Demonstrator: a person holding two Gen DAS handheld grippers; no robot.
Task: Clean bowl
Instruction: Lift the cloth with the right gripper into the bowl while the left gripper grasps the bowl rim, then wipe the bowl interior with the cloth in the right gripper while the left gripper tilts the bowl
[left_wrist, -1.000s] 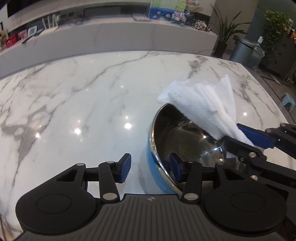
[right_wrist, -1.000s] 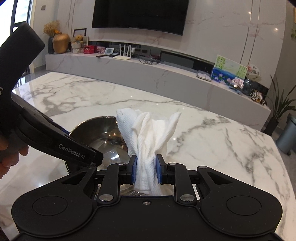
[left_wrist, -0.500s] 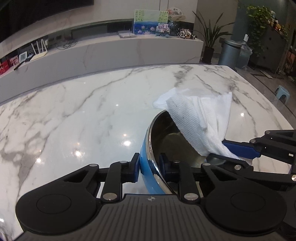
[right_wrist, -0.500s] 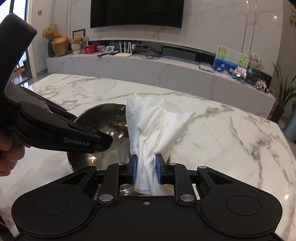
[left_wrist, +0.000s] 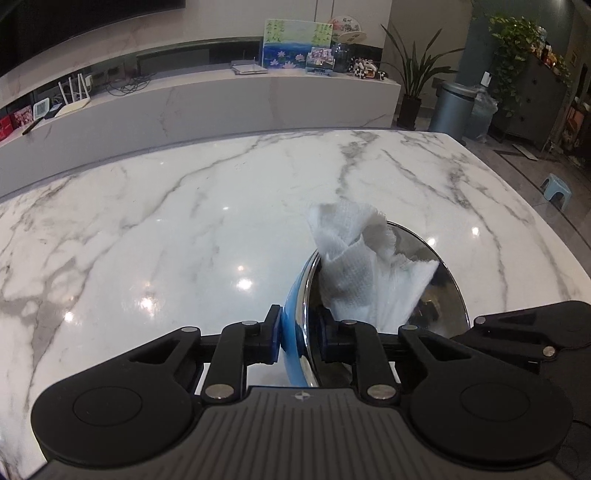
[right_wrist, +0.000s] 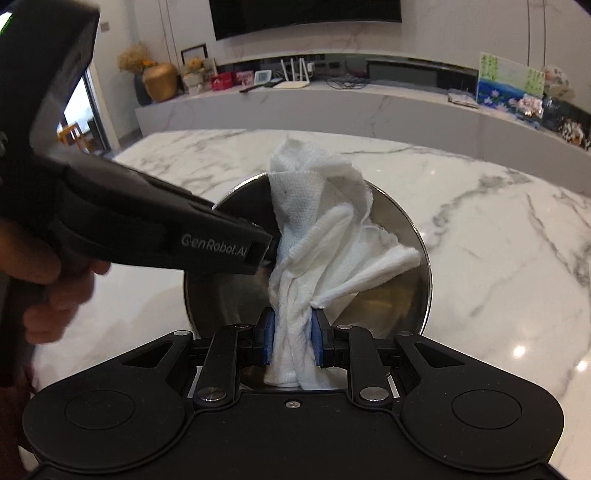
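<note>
A steel bowl (left_wrist: 436, 273) with a blue outside stands tilted on the marble table (left_wrist: 184, 236). My left gripper (left_wrist: 298, 334) is shut on the bowl's near rim, one pad outside on the blue wall, one inside. A crumpled white paper towel (left_wrist: 364, 266) hangs into the bowl. In the right wrist view my right gripper (right_wrist: 291, 338) is shut on the towel (right_wrist: 321, 236), bunched between its blue pads, over the bowl (right_wrist: 399, 288). The left gripper's black body (right_wrist: 155, 236) crosses from the left, held by a hand (right_wrist: 55, 280).
The marble table (right_wrist: 498, 258) spreads wide to the left and far side of the bowl. Behind it runs a long marble ledge (left_wrist: 221, 99) with a painting, routers and small items. A bin (left_wrist: 452, 110) and plants stand on the floor at right.
My left gripper closed from open onto the bowl's rim and the bowl tipped up. The towel, held by the right gripper, swung further over and into the bowl.
</note>
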